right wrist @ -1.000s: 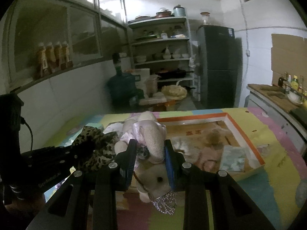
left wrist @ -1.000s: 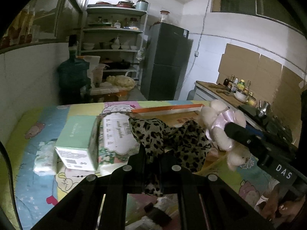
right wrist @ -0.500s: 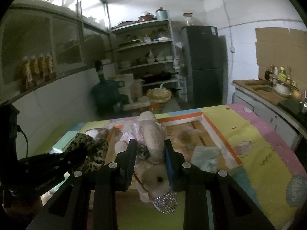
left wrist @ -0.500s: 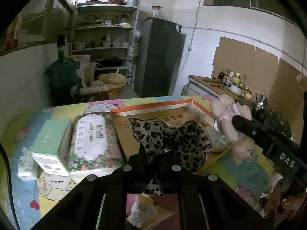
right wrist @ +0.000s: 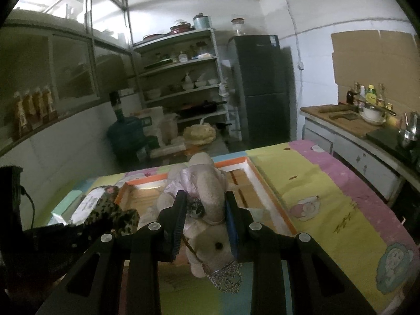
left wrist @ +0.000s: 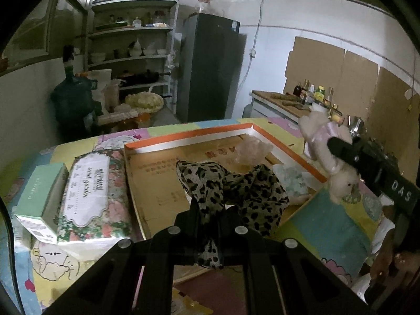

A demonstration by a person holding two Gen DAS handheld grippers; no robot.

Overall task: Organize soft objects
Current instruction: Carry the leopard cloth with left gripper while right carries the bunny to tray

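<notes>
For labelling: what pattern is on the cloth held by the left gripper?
Leopard print, dark spots on tan; the cloth shows best in the left wrist view.

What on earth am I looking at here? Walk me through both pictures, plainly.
No robot here: a person carries a handheld two-finger gripper in each hand, each with a fisheye camera looking along its fingers. One picture comes from the left gripper, shut on a leopard-print cloth. The other comes from the right gripper, shut on a plush toy hanging head down. Both hover over a cartoon-printed mat holding a shallow orange-rimmed box. Beside the box lie a floral tissue pack and a green carton.
</notes>
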